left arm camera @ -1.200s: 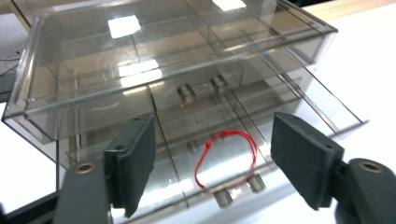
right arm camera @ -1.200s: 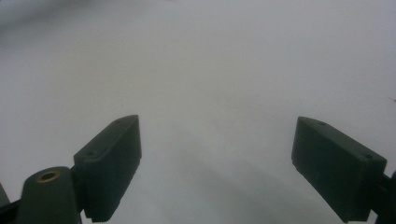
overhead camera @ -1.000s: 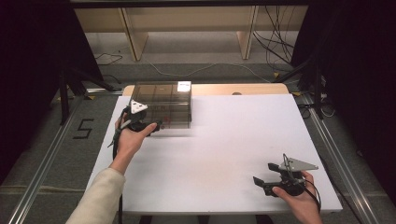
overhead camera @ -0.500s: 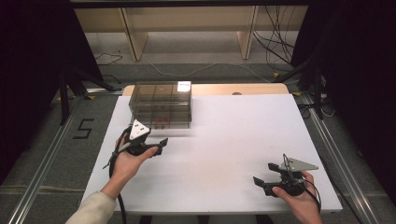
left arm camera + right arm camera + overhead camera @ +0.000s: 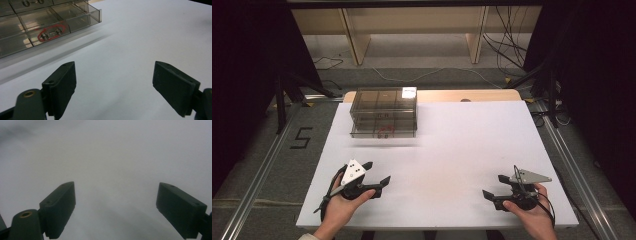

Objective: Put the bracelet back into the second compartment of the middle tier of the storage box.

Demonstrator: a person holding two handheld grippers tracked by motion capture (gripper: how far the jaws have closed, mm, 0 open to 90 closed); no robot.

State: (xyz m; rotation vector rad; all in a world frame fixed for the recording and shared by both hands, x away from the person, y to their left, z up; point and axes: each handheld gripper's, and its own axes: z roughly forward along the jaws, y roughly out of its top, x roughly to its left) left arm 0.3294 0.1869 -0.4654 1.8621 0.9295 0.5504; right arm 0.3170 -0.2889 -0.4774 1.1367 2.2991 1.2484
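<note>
Left gripper (image 5: 376,172) lower left, jaws just opened wide, nothing between; right gripper (image 5: 495,186) lower right, jaws apart, empty; drawer box (image 5: 384,112) upper left.

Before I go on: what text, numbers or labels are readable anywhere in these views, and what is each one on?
"5": dark figure marked on the grey floor left of the table.
White label on the top far right corner of the clear drawer box: washed out by glare, unreadable.
Red ring in one drawer compartment, around a small metal part: a hand-drawn mark, no lettering.
Nothing else legible.
</note>
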